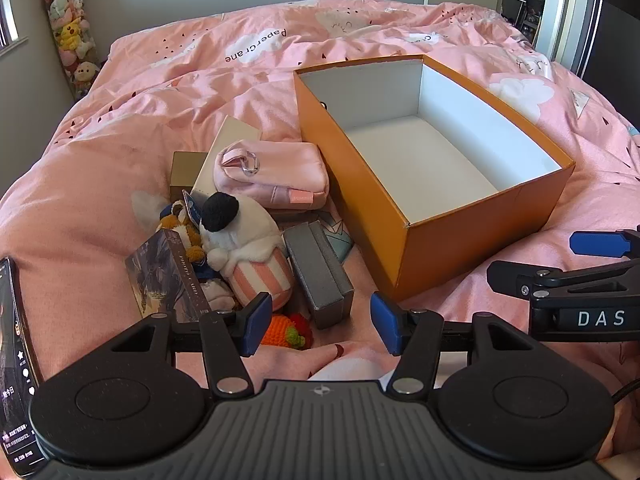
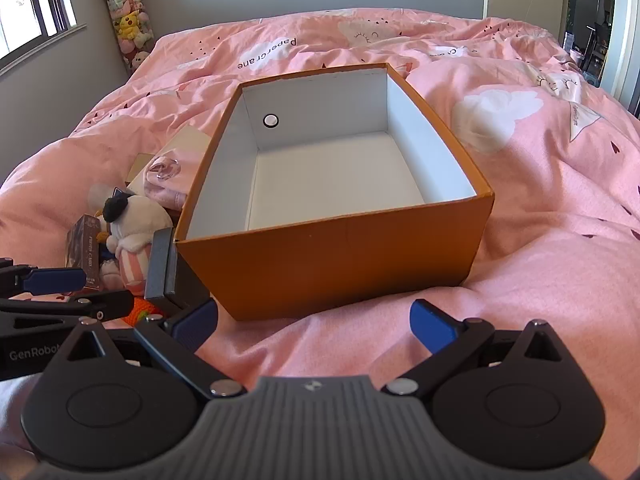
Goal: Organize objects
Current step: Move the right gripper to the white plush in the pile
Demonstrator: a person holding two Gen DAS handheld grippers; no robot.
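With both your left gripper and right gripper fingers apart and empty, the clutter lay heaped beside the empty orange box, so grabbing the grey case could topple the plush.

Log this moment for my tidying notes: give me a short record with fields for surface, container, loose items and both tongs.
surface: pink duvet
container: orange box, open top, nothing inside
loose items: pile left of the box: pink pouch, cupcake plush, grey case, card box, crochet carrot
left tongs: open, holding nothing, just short of the pile
right tongs: wide open, holding nothing, in front of the box
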